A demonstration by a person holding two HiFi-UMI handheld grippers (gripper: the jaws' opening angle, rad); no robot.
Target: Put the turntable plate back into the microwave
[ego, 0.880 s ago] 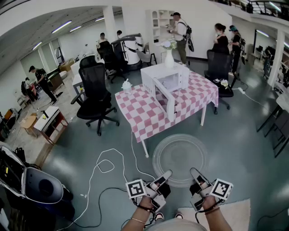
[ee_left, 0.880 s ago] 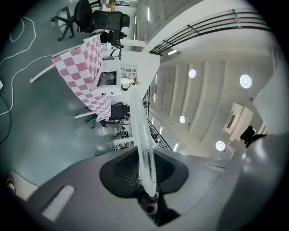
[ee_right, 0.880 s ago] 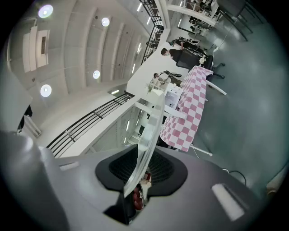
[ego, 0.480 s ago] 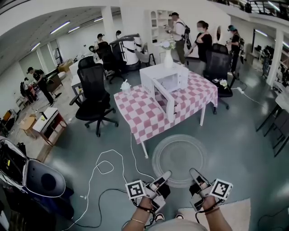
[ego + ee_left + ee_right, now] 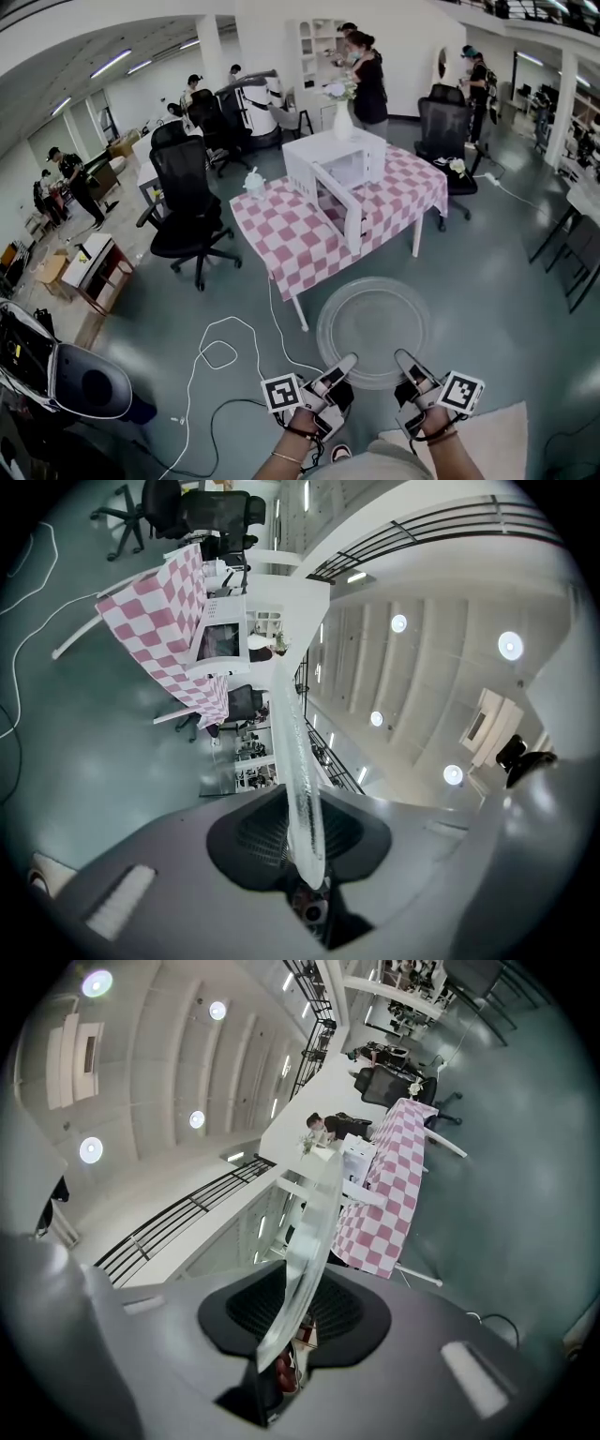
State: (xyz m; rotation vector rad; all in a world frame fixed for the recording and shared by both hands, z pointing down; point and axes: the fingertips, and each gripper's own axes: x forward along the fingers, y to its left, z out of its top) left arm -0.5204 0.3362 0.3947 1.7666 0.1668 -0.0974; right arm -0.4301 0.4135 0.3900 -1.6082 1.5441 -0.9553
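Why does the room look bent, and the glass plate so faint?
Head view: a wide lens bows straight lines, and the clear round glass turntable plate lets the grey floor show through. Left and right gripper views: black corners, and the plate edge-on as a pale streak.

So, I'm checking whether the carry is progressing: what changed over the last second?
A person in black walked left, ending behind the vase. The checked table with the microwave shifted slightly left in the head view. The left gripper and right gripper stayed clamped on the near rim of the turntable plate, plate level, same spot in view.
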